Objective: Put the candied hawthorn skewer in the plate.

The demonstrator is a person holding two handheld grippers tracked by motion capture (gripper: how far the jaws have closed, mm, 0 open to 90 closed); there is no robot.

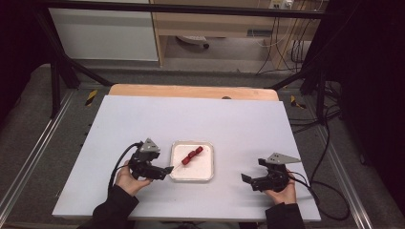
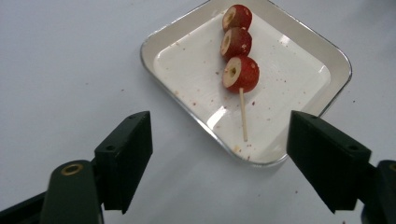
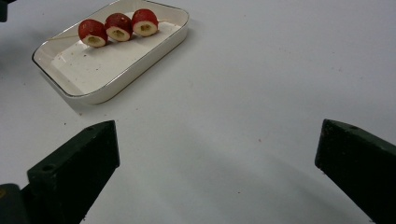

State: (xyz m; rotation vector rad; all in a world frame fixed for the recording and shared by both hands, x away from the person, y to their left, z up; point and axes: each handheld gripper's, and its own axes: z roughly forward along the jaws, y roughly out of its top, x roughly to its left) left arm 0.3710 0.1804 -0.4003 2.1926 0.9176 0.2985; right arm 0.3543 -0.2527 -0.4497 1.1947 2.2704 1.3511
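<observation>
The light, fragile hawthorn skewer point(image 2: 238, 60) lies in the tray point(image 2: 337, 63); take its bare stick end. Both the left gripper point(image 2: 219, 154) and the right gripper point(image 3: 217, 163) hold their jaws wide open.

We seem to be in a lab or recording rig rather than a home: a white board point(image 1: 191, 119) lies on a wooden table point(image 1: 191, 90) inside a black metal frame point(image 1: 62, 71). Loose cables point(image 1: 286, 47) hang by a wooden cabinet point(image 1: 215, 24) behind, and grey carpet point(image 1: 28, 119) with hazard-striped tape point(image 1: 90, 97) surrounds it.
</observation>
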